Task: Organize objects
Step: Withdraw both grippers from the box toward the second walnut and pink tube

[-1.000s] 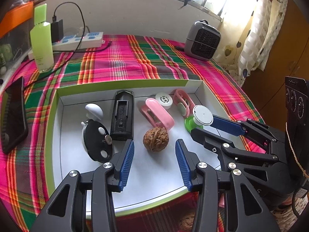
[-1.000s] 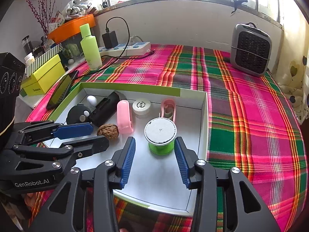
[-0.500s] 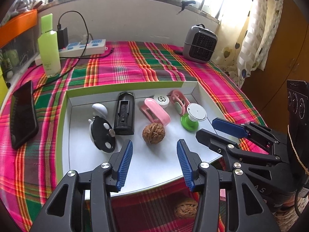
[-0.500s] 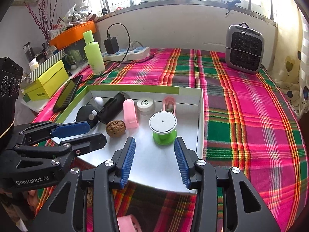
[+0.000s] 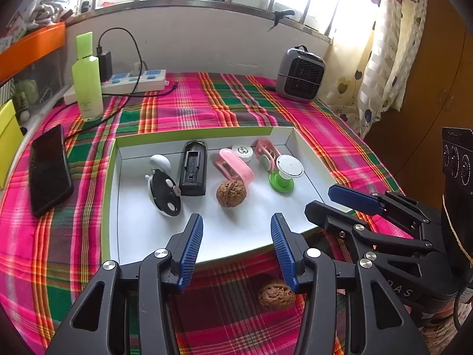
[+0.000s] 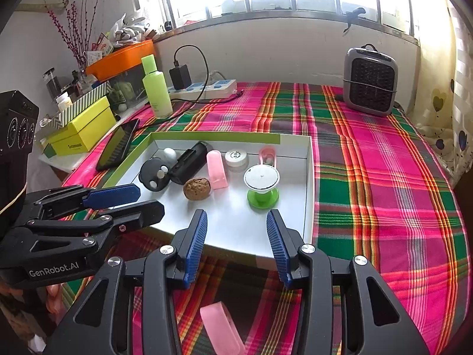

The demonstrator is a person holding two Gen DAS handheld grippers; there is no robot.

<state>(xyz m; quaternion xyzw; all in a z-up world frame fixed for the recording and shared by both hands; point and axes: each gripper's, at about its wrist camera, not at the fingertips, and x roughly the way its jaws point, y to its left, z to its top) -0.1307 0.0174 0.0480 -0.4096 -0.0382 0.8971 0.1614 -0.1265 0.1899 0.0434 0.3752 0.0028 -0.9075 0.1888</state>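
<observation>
Hovering spread & empty over the tray's [image 5: 207, 261] near rim, left gripper [image 5: 236, 248] & right gripper [image 6: 236, 244] face a walnut [image 5: 231, 193] and green spool [image 6: 262, 188] inside, w/ a second walnut [image 5: 276, 295] on the plaid cloth [image 6: 384, 177] outside.

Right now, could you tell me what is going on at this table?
A person holds two handheld grippers over a plaid-covered table, sorting small items into a shallow white tray. Both the left gripper and the right gripper are open and empty, near the tray's front edge. The tray already holds a walnut, a green spool, a pink case and other bits. A second walnut and a pink piece lie on the cloth outside it.
</observation>
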